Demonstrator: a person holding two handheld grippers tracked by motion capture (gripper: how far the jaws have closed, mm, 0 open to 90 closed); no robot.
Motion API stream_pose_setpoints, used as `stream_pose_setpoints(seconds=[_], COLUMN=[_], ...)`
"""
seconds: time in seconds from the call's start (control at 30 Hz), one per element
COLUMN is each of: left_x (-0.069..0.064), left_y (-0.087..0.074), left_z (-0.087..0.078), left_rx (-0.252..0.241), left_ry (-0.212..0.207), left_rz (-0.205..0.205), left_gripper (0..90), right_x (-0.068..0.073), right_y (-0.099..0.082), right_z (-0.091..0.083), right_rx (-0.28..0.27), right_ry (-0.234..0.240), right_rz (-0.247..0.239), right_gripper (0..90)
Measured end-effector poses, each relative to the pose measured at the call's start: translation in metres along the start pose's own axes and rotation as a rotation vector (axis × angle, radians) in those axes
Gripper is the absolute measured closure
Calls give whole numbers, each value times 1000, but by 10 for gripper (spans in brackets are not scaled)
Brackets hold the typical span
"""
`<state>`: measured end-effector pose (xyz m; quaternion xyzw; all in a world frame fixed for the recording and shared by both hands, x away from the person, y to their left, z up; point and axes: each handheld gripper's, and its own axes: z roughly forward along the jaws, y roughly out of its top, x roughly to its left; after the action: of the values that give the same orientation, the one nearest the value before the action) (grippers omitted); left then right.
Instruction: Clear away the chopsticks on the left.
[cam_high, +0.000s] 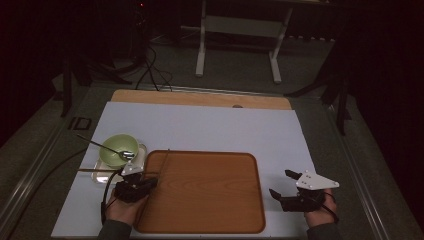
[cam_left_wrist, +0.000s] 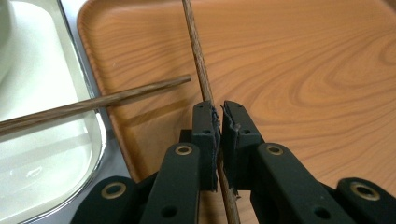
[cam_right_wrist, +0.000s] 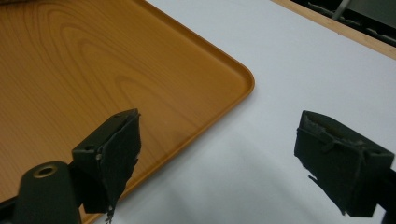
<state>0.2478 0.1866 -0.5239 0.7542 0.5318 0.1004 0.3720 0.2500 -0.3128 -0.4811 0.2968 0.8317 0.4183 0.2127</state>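
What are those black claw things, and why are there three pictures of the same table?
A person holds a grabbing tool in each hand; its two black jaws pinch things. One picture looks down from above the table. The other two come from small cameras riding on each tool. On the white table lie a wooden tray, a metal tray and a green bowl with a spoon in it. The left gripper is pinching one chopstick over the wooden tray; a second chopstick rests across the metal tray's edge. The right gripper is open and holds nothing.
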Motion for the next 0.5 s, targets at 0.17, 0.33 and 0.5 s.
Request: stream_pose_setpoints(seconds=[0.17,0.33,0.5], left_x=[-2,2,5], left_y=[0,-1,-1], left_z=[3,5,3], left_rx=[18,39,38], left_ry=[6,41,47], left_rz=[14,1,-15], left_gripper=[847,845,842], right_x=[0,0,0], right_y=[0,0,0], right_z=[0,-1,-1], right_rx=[0,-3,-2], right_ry=[-1,-2,0], right_rz=[0,1,0], right_gripper=[144,144,144])
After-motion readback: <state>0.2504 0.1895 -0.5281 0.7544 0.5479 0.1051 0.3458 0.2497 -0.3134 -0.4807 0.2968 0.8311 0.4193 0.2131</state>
